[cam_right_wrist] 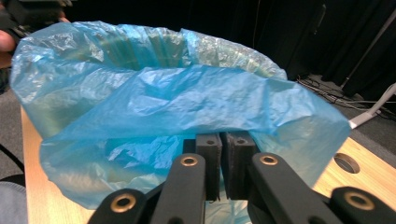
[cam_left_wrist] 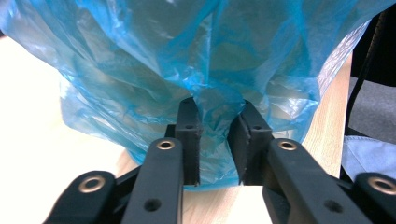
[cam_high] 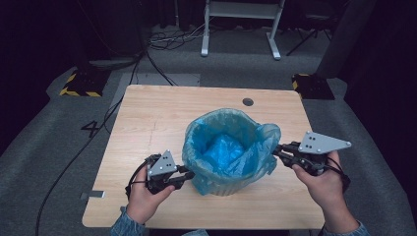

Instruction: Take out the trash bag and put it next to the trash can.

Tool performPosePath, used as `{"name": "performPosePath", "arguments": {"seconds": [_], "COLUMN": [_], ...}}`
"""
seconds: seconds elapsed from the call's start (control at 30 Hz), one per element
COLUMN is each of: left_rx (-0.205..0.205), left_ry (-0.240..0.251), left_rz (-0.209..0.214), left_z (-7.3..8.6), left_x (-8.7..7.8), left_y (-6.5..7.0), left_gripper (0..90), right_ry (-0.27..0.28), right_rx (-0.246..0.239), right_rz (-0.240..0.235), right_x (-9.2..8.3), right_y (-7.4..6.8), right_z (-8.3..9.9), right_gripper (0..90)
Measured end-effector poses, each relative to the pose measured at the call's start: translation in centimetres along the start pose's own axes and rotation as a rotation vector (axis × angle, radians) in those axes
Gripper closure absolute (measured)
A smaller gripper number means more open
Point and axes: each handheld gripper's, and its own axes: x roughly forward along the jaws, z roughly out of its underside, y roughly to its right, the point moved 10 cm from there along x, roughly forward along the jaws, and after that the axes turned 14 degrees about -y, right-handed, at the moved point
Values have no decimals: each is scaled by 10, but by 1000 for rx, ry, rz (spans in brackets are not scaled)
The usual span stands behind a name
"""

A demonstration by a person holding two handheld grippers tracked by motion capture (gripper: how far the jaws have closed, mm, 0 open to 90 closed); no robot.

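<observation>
Now, quick notes:

Work in hand: fitting blue bag (cam_high: pixel 228 147) over the bin (cam_high: pixel 223 186) w/ both grippers, judging by the overhang already draped down the outside.

Bag/bin position: bin stands upright near mid-worktop (cam_high: pixel 147 113), slightly toward the person's side; bag lines the inside, rim folded over, film loose & crinkled.

Left gripper (cam_high: pixel 186 176): low at bin's left side, near the base. In left gripper view the jaws stand a little apart w/ a fold of bag film bunched between them; film touches both inner faces, so prob. a light pinch, not a full clamp.

Right gripper (cam_high: pixel 276 151): higher up, at bin's right rim. In right gripper view the jaws are nearly together, only a thin slit left; bag's hanging edge lies just in front & over the tips. Can't tell for sure if film is caught in that slit.

Key relation: bag skirt lies straight ahead of each set of jaws; the grippers sit on opposite sides of the bin, left low, right high. Bin axis vertical, so next pull is likely downward along its wall. Both hands about equally close.

Writing: a dark "4" on the floor (cam_high: pixel 93 129) left of worktop. No brand or label readable on bag or bin.

Risk (my guess): thin film may tear or slip off the rim if pulled unevenly.
</observation>
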Motion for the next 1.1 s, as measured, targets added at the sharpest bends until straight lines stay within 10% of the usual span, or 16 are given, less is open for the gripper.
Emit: {"name": "performPosePath", "arguments": {"seconds": [0.23, 0.57, 0.87, 1.1], "left_rx": [-10, -7, 22, 32], "left_ry": [10, 22, 52, 78], "left_rz": [-31, -77, -87, -68], "left_z": [-5, -17, -36, -50], "left_x": [-13, -34, -48, -50], "left_y": [-7, -19, -17, -11], "left_gripper": [793, 796, 830, 842], "right_ry": [-34, -60, -43, 6], "right_rx": [65, 123, 46, -3], "right_rz": [98, 120, 63, 30], "right_x": [5, 18, 23, 22], "right_y": [23, 43, 31, 15], "right_z": [5, 12, -5, -27], "right_gripper": [558, 493, 872, 900]}}
